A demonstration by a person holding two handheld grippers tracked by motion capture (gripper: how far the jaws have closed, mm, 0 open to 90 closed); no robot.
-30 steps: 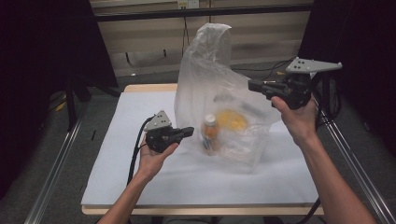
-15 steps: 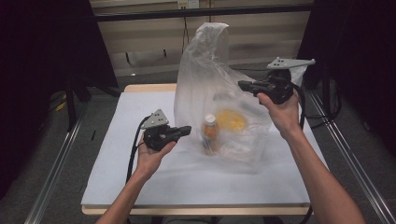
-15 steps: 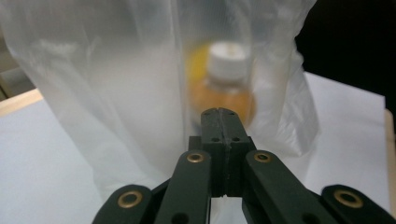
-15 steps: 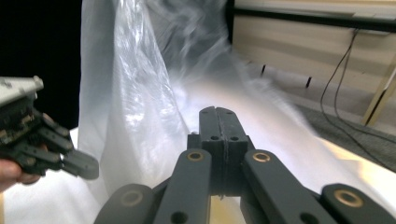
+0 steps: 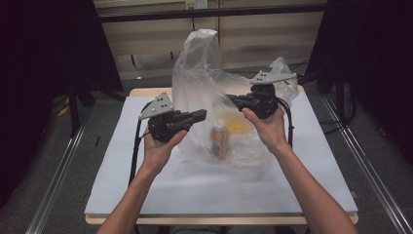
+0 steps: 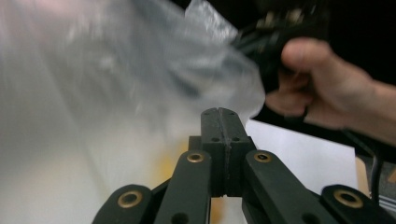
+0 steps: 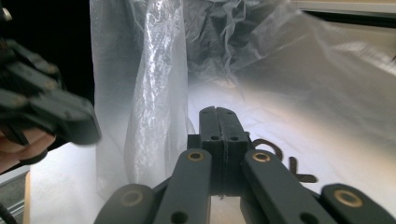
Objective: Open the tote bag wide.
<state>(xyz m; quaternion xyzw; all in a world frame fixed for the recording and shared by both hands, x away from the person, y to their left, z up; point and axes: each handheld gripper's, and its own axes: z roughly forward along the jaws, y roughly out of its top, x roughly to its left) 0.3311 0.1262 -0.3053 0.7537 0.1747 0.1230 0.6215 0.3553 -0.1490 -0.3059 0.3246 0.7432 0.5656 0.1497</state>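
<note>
Overhead, spreads wide beneath both hands: white-topped table (image 5: 146, 195), with bare surface on the near side of the grippers and out past each of them, well short of every edge. Rises between the two tools: clear plastic bag (image 5: 202, 73), long axis upright, its crumpled top standing above both, its base slumped on the table below and between them. Points inward at the bag from its left flank: left gripper (image 5: 199, 115), jaws pressed together with no film seen between them, the tip just beside the plastic. Faces it from the opposite flank: right gripper (image 5: 233, 100), likewise closed on nothing visible, the tip at or against the bag's wall; cannot tell which. Sits about as near as its partner, though higher up the bag. Lies inside the bag, below and between the tips: orange-capped bottle (image 5: 220, 141), apparently upright though blurred, with a yellow item (image 5: 238, 126) just beside it, toward the right gripper. Looks like each tool needs only a short inward reach to catch the film.
</note>
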